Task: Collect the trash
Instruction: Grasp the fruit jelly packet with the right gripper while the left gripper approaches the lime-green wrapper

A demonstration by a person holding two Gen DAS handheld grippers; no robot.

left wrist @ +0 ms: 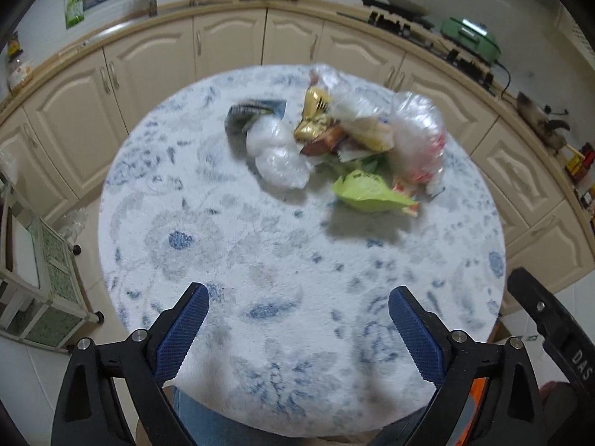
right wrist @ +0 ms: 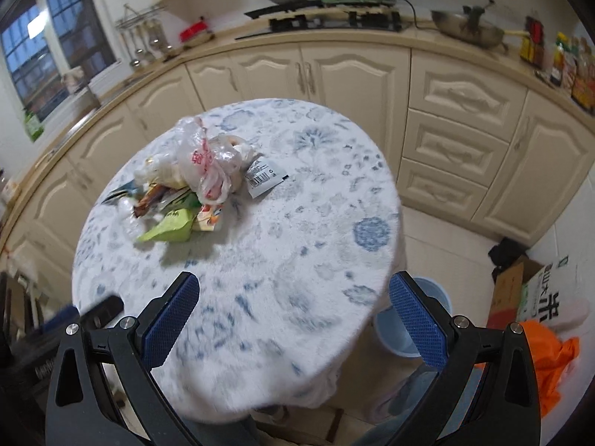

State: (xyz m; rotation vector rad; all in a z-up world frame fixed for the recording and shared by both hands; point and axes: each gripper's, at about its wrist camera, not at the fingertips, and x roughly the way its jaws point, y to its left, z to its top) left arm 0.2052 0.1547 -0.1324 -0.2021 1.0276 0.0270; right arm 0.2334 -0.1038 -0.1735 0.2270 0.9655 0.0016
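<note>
A pile of trash lies on the far part of a round table (left wrist: pixel 260 260) with a white and blue cloth. It holds a green wrapper (left wrist: pixel 366 190), a crumpled clear plastic bag (left wrist: pixel 279 156), a gold wrapper (left wrist: pixel 314 111), a dark packet (left wrist: pixel 253 111) and a clear bag with red print (left wrist: pixel 420 137). In the right wrist view the same pile shows at upper left, with the red-print bag (right wrist: pixel 202 160), the green wrapper (right wrist: pixel 169 228) and a white barcode label (right wrist: pixel 264 176). My left gripper (left wrist: pixel 299 316) is open and empty, above the near table edge. My right gripper (right wrist: pixel 293 308) is open and empty, above the near right edge.
A light blue bin (right wrist: pixel 412 334) stands on the floor under the table's right edge. A cardboard box (right wrist: pixel 520 293) and orange cloth (right wrist: pixel 554 364) lie to its right. Cream kitchen cabinets (left wrist: pixel 230 44) curve behind the table. A green-tiled rack (left wrist: pixel 44 290) stands at left.
</note>
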